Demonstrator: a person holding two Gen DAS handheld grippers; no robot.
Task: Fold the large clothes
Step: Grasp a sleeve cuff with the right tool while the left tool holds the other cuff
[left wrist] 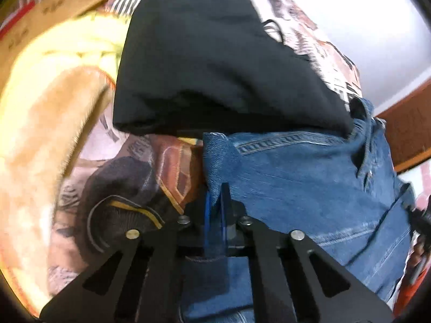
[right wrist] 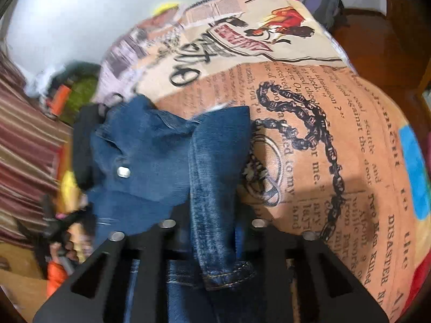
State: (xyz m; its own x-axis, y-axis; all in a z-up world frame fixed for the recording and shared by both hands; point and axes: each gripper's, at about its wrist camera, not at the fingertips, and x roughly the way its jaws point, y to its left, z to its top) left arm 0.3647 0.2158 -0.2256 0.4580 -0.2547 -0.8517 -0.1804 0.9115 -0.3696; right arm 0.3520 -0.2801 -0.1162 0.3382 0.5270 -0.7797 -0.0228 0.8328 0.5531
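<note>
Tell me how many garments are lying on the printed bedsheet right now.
2: the blue jeans, pinched by both grippers, the left gripper and the right gripper, and a black garment lying beyond them. More may be hidden outside the views.

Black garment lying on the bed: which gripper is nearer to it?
Left. The left gripper, shut on the jeans, sits just below the black garment. The right gripper grips denim with only a sliver of black visible.
</note>
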